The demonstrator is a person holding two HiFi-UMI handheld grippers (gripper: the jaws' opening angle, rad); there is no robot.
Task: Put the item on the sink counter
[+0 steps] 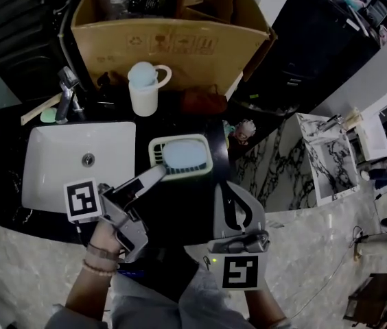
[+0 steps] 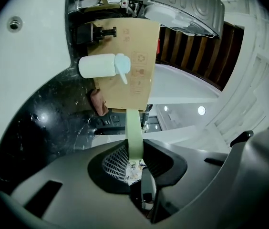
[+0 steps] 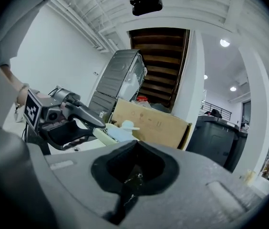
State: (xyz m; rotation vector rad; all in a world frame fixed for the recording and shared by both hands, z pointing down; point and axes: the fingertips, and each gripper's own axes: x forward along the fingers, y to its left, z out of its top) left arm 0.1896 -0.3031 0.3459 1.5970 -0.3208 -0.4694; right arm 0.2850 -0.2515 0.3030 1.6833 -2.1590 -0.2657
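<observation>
Sink counter from above.
The basin point(image 1: 49, 149) sits left in the counter point(image 1: 186, 201), with the faucet point(image 1: 68, 93) behind it. Right of the basin is the soap dish point(image 1: 156, 152), perhaps lifted clear. The cup point(image 1: 143, 96) stands behind the dish, and the cardboard box point(image 1: 173, 43) behind the cup.

soap dish point(image 1: 156, 149): pale green, rectangular with rounded corners, slotted floor, roughly level. a pale blue oval bar point(image 1: 184, 155) lies in it. the dish is over the black tabletop point(image 1: 180, 208), just right of the white basin point(image 1: 49, 156). its near rim is clamped between the left gripper point(image 1: 159, 173) fingers. contact with the tabletop cannot be determined.
</observation>
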